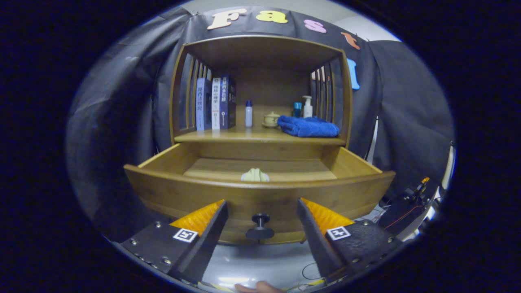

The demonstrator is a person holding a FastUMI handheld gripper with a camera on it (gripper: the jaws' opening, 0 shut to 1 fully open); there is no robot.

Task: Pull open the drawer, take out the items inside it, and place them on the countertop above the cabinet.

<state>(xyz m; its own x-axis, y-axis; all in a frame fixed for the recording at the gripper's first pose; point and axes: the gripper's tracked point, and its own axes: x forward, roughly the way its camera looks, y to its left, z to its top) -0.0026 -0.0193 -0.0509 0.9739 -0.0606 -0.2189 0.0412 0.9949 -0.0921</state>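
Note:
The wooden drawer stands pulled out of the cabinet toward me. A pale cream item lies inside it near the front wall, partly hidden by that wall. The drawer's dark round knob sits in the gap between my fingers, touching neither. My gripper is open, its fingers spread wide just in front of the drawer's face. The countertop above the drawer carries several things.
On the countertop stand books at the left, a small white bottle, a lidded cup, a folded blue towel and a pump bottle. Slatted side walls and a top board enclose the shelf. Cables and gear lie to the right.

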